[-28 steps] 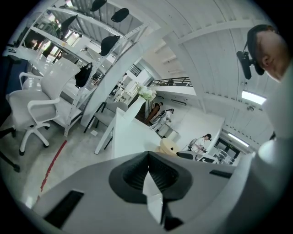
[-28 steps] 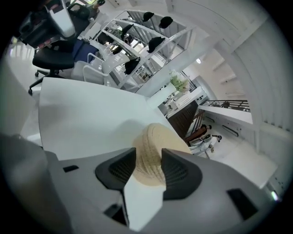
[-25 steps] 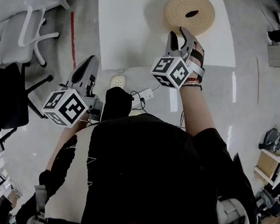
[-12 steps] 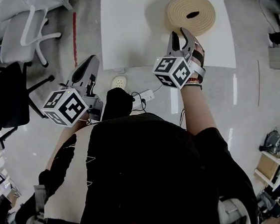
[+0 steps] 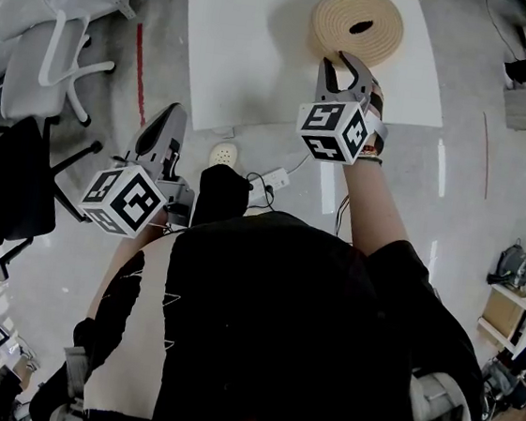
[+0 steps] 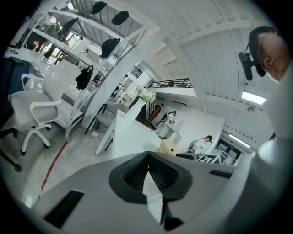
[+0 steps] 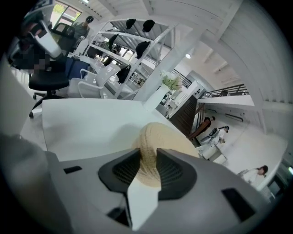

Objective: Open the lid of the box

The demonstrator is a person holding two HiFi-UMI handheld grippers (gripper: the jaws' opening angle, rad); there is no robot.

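- Your right gripper [image 5: 344, 63] has rolled at the wrist in the last second. Its jaws have just been closing, and the pads now look to press both sides of the woven box's [image 7: 155, 137] near rim.
- I judge this grip nearly ready for raising the lid [image 5: 337, 15].
- The box is round, made of coiled, ribbed tan fibre with a dark centre hole. It sits on the smooth white table [image 5: 254, 43].
- Your left gripper [image 5: 168, 119] is clenched and empty, held low and off the table.

Left of the woven box [image 5: 358, 24] the white table [image 5: 253, 53] lies bare and open. Chairs [image 5: 33, 75] crowd the floor past its left edge; a power strip [image 5: 272, 179] lies by its near edge.
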